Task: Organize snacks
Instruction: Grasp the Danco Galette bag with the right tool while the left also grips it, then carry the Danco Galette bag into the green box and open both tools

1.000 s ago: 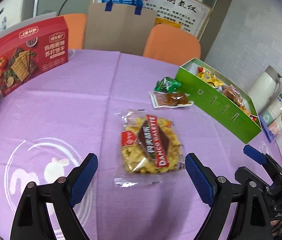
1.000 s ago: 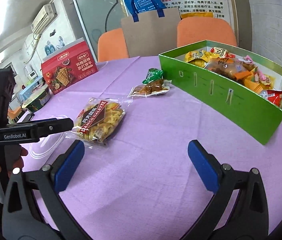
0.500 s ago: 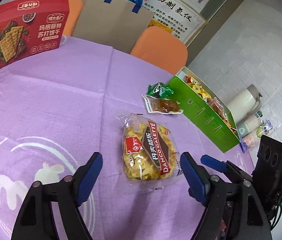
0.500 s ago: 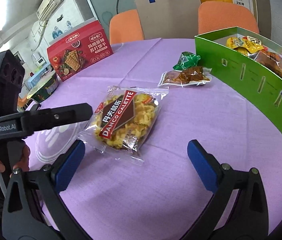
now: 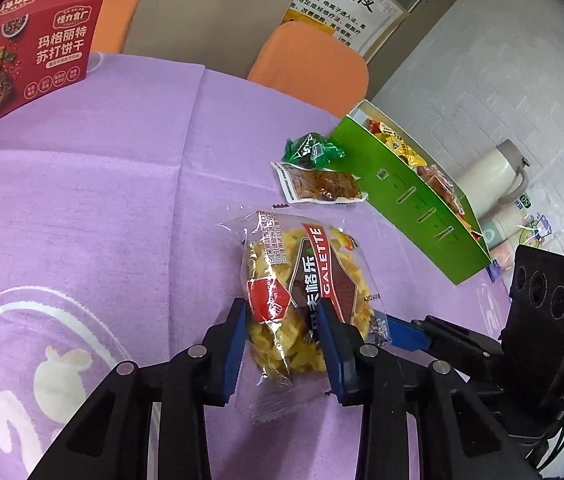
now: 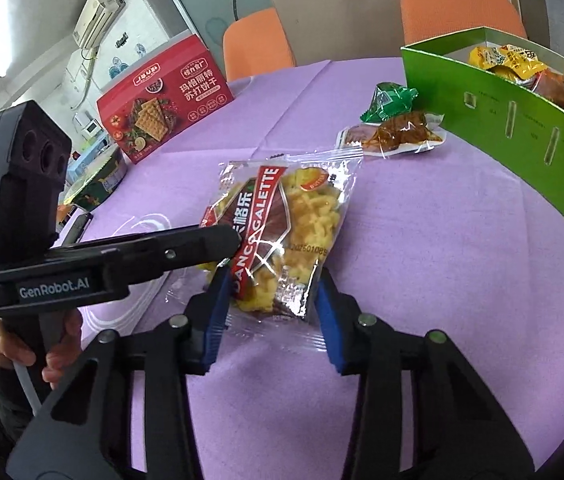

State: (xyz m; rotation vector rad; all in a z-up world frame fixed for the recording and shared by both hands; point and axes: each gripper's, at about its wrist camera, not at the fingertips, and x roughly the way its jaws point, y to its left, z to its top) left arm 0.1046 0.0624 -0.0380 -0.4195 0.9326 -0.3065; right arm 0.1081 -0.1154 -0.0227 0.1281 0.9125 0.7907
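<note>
A clear bag of yellow Danco Galette snacks (image 5: 305, 288) lies on the purple tablecloth (image 5: 102, 200). My left gripper (image 5: 282, 336) is shut on its near end. My right gripper (image 6: 272, 300) is shut on the same bag (image 6: 282, 224) from the other side. A green snack box (image 5: 409, 196) holding several packets stands to the right and shows in the right wrist view (image 6: 521, 120). A brown meat packet (image 5: 317, 188) and a small green packet (image 5: 311, 150) lie beside the box.
A red cracker box (image 5: 22, 52) stands at the far left of the table. Orange chairs (image 5: 309, 64) and a paper bag (image 5: 202, 12) are behind the table. A white thermos (image 5: 493, 176) and paper cups (image 5: 505, 228) sit beyond the green box.
Both grippers moved in on the snack bag and closed on it, the left on one end and the right on the other. Before, both were open and short of it.
</note>
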